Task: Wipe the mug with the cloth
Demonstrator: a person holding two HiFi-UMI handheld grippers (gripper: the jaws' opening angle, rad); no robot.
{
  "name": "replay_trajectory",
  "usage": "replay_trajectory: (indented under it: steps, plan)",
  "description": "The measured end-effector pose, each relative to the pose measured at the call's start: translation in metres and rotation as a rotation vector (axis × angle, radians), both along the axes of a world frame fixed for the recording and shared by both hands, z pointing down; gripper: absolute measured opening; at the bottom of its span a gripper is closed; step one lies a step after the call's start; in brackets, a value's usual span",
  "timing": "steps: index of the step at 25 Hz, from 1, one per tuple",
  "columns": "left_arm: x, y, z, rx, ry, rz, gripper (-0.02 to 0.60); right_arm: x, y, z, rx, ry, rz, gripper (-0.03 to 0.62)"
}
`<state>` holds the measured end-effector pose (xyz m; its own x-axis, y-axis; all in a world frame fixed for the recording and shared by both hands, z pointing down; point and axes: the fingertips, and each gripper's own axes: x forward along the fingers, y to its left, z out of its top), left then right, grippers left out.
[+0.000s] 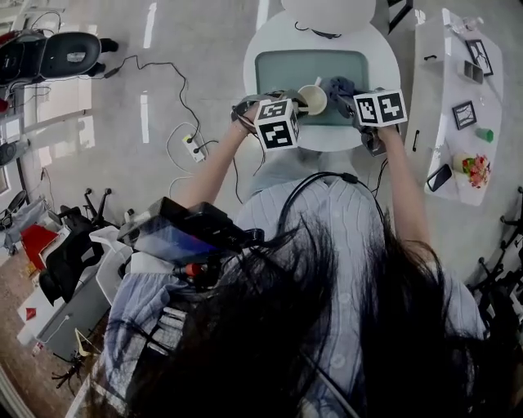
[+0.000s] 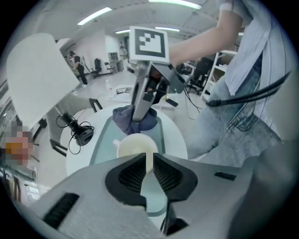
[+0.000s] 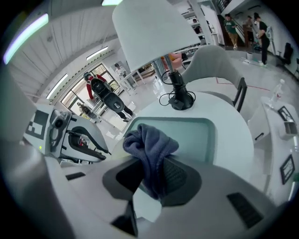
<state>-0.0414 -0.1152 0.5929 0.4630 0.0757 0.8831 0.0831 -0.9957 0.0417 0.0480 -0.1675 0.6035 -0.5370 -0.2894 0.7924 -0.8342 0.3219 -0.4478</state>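
A cream mug (image 1: 313, 99) is held over the pale green tray (image 1: 278, 69) on the round white table. My left gripper (image 2: 149, 158) is shut on the mug (image 2: 137, 145), pinching its near wall between the jaws. A dark blue-grey cloth (image 3: 149, 142) is bunched between the jaws of my right gripper (image 3: 150, 164), which is shut on it. In the left gripper view the cloth (image 2: 134, 119) hangs just behind the mug's far rim, touching or nearly touching it, under the right gripper (image 2: 141, 109). In the head view the cloth (image 1: 339, 86) lies right of the mug.
A lamp with a white shade (image 1: 327, 12) stands at the table's far side, its black base (image 3: 180, 100) and cable behind the tray (image 3: 198, 135). A white side table (image 1: 458, 114) with a phone and frames is at the right. A power strip (image 1: 192, 147) and cables lie on the floor at left.
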Motion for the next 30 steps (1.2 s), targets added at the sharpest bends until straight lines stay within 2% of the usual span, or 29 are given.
replay_trajectory:
  steps: [6,11,15,21,25,30]
  plan:
    - [-0.015,-0.025,-0.023,0.009,0.138,-0.244,0.043,0.008,0.010,-0.020,0.057,-0.029,0.199,0.098]
    - [-0.020,-0.033,-0.029,0.024,0.208,-0.335,0.043,0.004,0.022,-0.041,0.119,-0.068,0.315,0.098]
    - [-0.023,-0.033,-0.032,0.034,0.247,-0.366,0.043,-0.002,0.031,-0.060,0.179,-0.095,0.397,0.098]
    - [-0.024,-0.029,-0.037,0.081,0.289,-0.352,0.043,-0.010,0.048,-0.076,0.230,-0.100,0.499,0.098]
    - [-0.023,-0.024,-0.042,0.084,0.309,-0.360,0.041,-0.015,0.058,-0.082,0.245,-0.096,0.515,0.098]
    - [-0.016,-0.017,-0.045,0.055,0.323,-0.422,0.035,-0.013,0.067,-0.087,0.248,-0.095,0.504,0.098]
